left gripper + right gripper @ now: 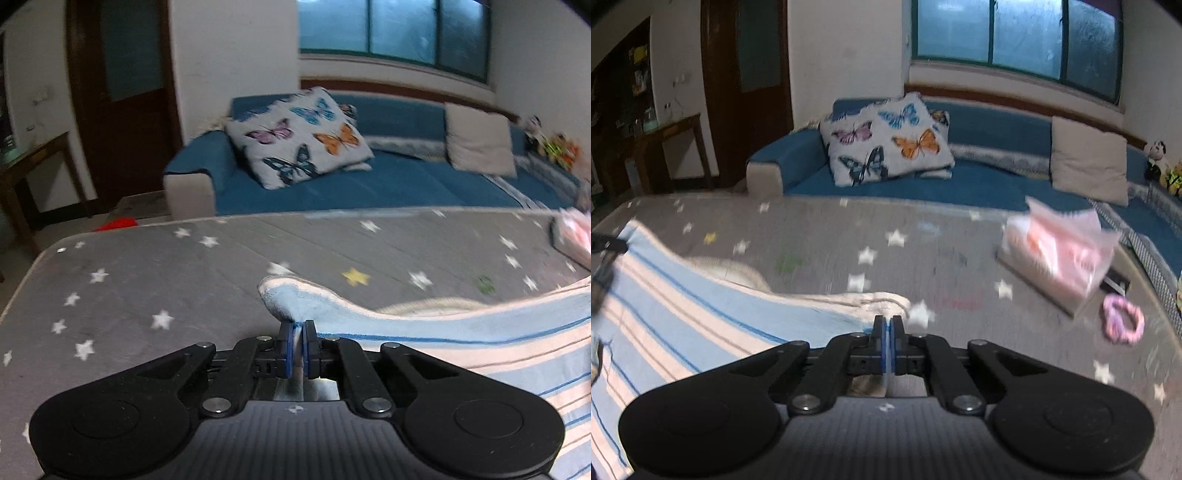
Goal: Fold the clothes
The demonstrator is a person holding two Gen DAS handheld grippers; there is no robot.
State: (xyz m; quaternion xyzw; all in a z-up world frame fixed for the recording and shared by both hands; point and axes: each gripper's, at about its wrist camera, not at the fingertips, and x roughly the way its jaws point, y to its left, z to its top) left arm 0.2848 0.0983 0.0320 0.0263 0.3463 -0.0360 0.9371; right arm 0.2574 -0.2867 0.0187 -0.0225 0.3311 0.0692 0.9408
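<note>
Both claws pinched shut on the striped cloth (480,332): left claw (297,328) and right claw (887,325) on opposite corners, edge stretched sideways between them.

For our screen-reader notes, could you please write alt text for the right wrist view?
The right claw is shut on a corner of a blue-and-pink striped cloth, on a grey star-patterned surface. A blue sofa stands behind.

Blue sofa (979,184), butterfly cushion (886,140), beige cushion (1087,164), pink plastic bag (1060,247), pink scrunchie (1123,325), star-patterned grey cover (184,280)
</note>
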